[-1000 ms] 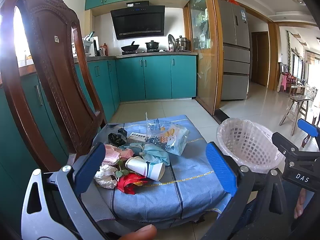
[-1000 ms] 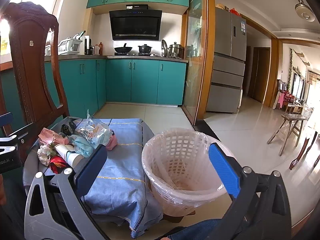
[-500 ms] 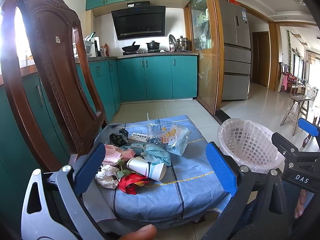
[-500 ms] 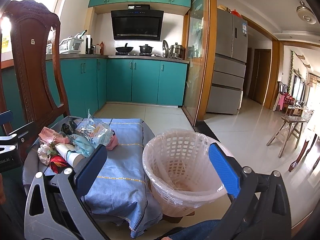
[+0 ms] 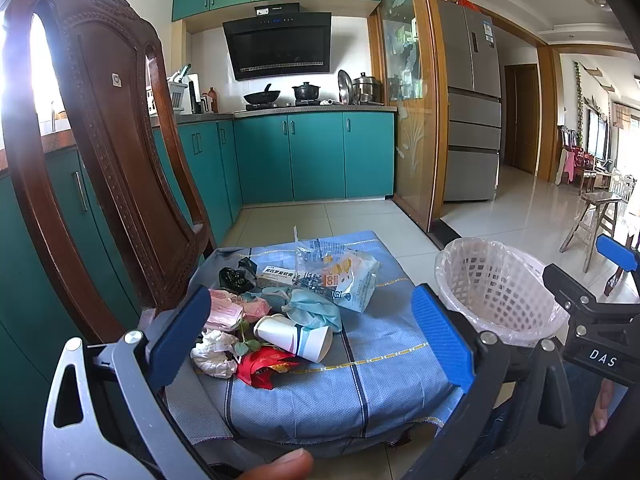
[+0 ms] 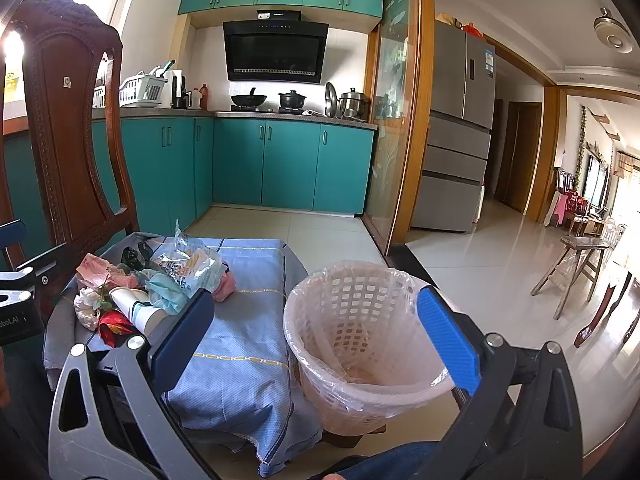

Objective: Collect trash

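Kitchen scene, collection not yet begun: almost no change over the last second, only a slight drift of both views. Left gripper (image 5: 312, 334) wide apart, empty, facing the trash pile (image 5: 280, 312) on the blue cushion (image 5: 360, 372). Right gripper (image 6: 316, 336) likewise apart, framing the lined basket (image 6: 360, 344) beside the cushion.

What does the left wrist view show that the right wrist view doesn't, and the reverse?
Only the left wrist view shows the white box behind the trash pile and the whole paper cup. Only the right wrist view shows the inside bottom of the bin, a pink item behind the snack bag, and the ceiling fan. Both show the blue cloth, the red wrapper, the chair back, and both grippers open: left, right.
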